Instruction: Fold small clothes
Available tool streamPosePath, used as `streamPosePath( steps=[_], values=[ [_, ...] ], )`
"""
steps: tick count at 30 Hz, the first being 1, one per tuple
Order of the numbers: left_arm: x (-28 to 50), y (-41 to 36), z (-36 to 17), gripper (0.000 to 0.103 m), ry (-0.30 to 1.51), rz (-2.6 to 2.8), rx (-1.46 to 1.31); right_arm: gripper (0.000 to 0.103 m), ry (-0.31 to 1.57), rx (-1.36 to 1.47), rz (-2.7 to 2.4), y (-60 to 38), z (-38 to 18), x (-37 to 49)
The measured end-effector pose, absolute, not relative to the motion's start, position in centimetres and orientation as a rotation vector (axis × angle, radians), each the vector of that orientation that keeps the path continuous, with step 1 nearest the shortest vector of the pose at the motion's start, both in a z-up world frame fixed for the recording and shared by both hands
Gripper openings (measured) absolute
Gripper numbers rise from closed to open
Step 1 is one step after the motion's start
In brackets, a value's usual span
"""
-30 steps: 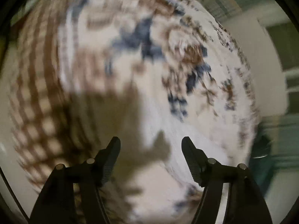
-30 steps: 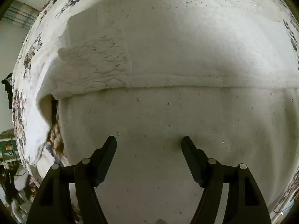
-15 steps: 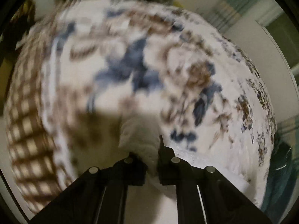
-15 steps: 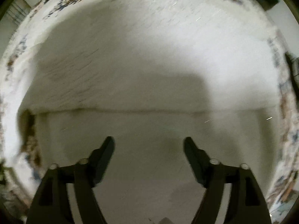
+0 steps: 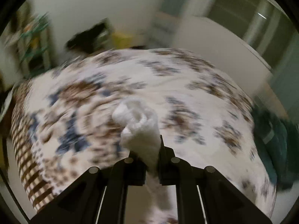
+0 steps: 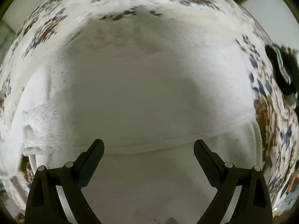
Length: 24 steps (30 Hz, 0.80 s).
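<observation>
We are looking at a floral bedspread covering the bed — its white ground is carrying blurred brown and blue blooms, and a brown checked border is running along its left edge. A dark green cloth is lying at the right side. Behind the bed, a pale wall is showing — with a black object blurring against it.

Left wrist: angled down over floral-patterned bedspread, room at 12 o'clock. Right wrist: near-vertical, close above white knitted garment; bedspread and garment shared.
</observation>
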State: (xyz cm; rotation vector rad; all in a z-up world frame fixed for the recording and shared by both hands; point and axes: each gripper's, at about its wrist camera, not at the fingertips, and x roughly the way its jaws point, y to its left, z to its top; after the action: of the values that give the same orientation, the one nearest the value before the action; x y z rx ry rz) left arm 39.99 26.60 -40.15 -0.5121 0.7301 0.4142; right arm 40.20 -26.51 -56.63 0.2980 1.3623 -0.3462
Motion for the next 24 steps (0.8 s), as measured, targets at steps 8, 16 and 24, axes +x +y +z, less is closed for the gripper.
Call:
streamPosePath(
  steps=[8, 16, 24],
  values=[
    [47.7, -2.3, -42.8, 0.007, 0.965, -0.075, -0.305, 0.098, 1.397, 0.472, -0.41, -38.1, -56.2, 35.3],
    [47.1, -30.2, -51.9, 0.007, 1.204, -0.415, -0.149, 0.098, 1.395, 0.563, -0.516, -50.1, -56.3, 28.8],
    [46.4, -33.9, -53.3, 0.07, 1.238, -0.307, -0.048, 0.096, 1.428, 0.671, -0.413, -56.5, -56.3, 24.0]
  ],
)
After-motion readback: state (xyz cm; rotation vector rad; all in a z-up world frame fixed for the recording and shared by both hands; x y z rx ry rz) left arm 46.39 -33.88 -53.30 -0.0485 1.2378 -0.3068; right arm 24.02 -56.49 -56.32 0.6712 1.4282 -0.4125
